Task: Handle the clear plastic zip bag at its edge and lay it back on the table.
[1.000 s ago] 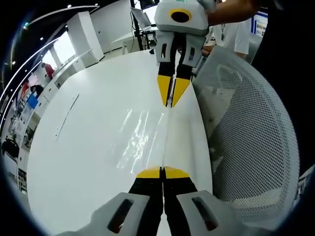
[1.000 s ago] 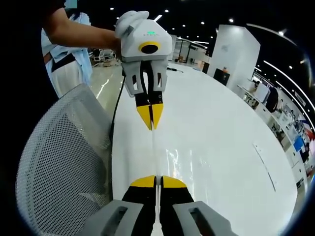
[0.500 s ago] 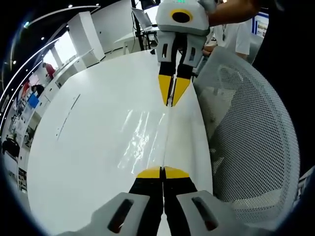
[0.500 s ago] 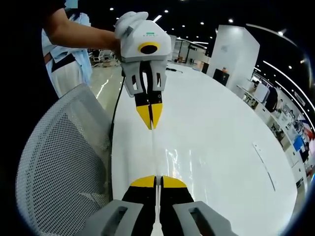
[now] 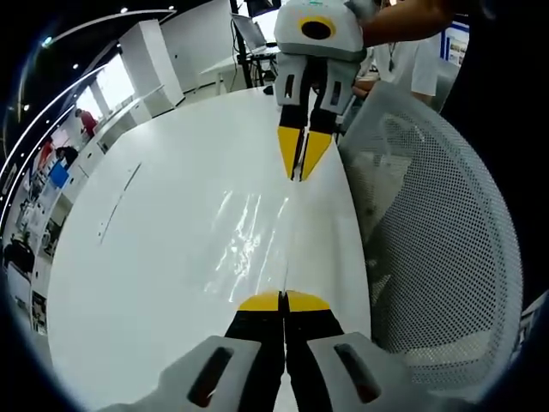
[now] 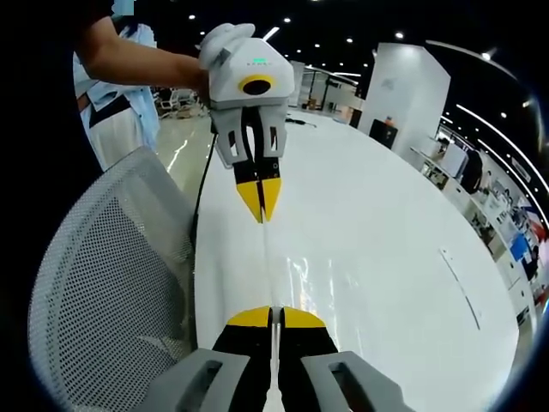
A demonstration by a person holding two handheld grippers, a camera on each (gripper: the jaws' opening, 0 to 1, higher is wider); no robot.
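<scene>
Clear plastic zip bag is stretched taut between the two grippers, held by one long edge that runs as a thin straight line from one pair of yellow-tipped jaws to the other. Below that edge the film drapes toward the white table, showing as glossy creases and reflections; whether the lower part touches the tabletop cannot be determined. In the right gripper view the bag appears the same way, a shiny sheet to one side of the tight edge.

Left gripper: jaws closed on the near end of the bag's edge in its own view; in the right gripper view it comes in from the far side, jaws pinched together on the opposite end of the line, held by a white-gloved hand.

Right gripper: jaws closed on the bag's edge at the bottom of its own view; in the left gripper view it is seen across the table, tips together on the edge.

A white mesh chair back stands just beside the table edge, also seen in the right gripper view. A person's bare forearm reaches to the left gripper.
</scene>
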